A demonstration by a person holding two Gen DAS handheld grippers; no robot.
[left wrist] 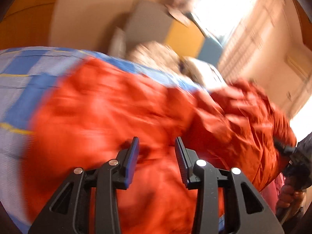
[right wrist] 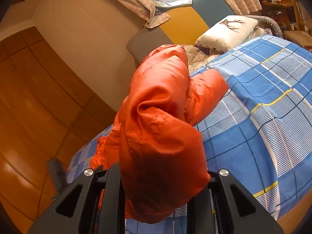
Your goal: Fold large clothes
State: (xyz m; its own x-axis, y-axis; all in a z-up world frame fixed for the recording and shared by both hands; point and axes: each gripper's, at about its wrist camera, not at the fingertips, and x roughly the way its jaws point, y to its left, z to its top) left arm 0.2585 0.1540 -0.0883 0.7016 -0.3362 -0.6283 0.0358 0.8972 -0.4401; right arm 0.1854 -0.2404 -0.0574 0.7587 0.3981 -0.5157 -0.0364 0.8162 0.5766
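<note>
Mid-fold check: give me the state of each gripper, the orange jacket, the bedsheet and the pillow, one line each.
left gripper: jaws apart, orange fabric between them; grip unclear in the blur.
right gripper: shut on the jacket, fingers buried in fabric.
orange jacket: bunched, one part lifted off the bed, not yet folded.
checked bedsheet: spread over the bed.
pillow: lying at the headboard.

Daylight floods in from a blown-out window [left wrist: 224,5], warm and bright. The left wrist view is heavily motion-blurred; the right wrist view is sharp. Both bend strongly and darken at the rounded edges.
</note>
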